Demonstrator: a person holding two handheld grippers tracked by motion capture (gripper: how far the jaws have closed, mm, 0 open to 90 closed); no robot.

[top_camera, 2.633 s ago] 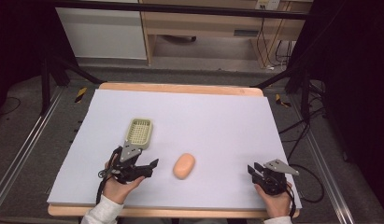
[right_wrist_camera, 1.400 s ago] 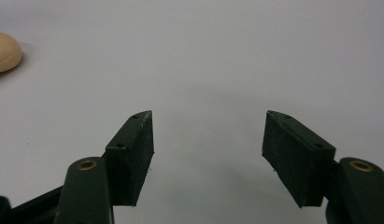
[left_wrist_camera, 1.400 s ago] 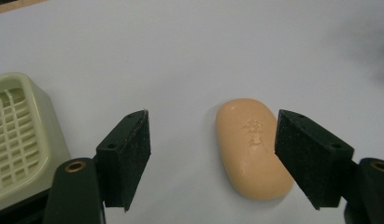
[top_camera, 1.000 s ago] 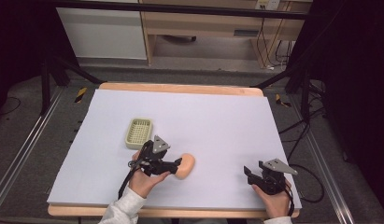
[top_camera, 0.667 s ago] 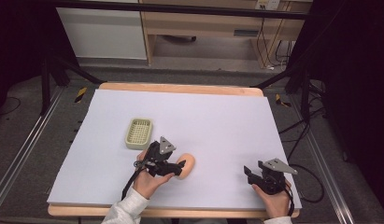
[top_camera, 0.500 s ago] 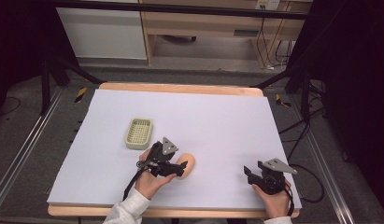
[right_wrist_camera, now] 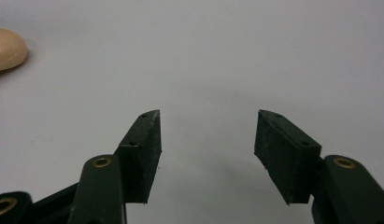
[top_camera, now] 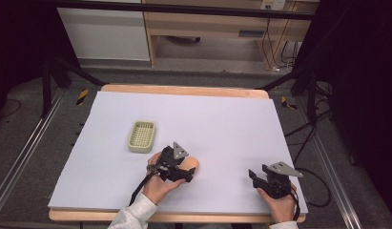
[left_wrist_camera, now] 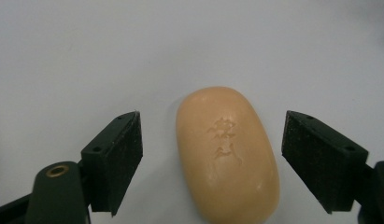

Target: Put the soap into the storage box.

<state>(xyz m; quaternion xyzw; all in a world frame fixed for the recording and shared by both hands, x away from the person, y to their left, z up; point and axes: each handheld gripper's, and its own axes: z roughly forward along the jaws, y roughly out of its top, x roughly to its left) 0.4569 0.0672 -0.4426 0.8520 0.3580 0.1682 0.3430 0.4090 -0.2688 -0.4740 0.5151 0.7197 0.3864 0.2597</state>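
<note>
Two grippers work over the worktop point(top_camera: 222, 114). Near its front edge, left of middle, the peach soap bar point(left_wrist_camera: 227, 154) lies flat between the left gripper point(left_wrist_camera: 212, 161), whose jaws stand spread and clear of it. Toward the front right corner, the right gripper point(right_wrist_camera: 207, 154) is released, empty, its jaws just narrowing

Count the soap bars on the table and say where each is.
1. The soap bar lies on the white table cover, between the open jaws of the left gripper, right of the empty soap dish. No other shows.
</note>
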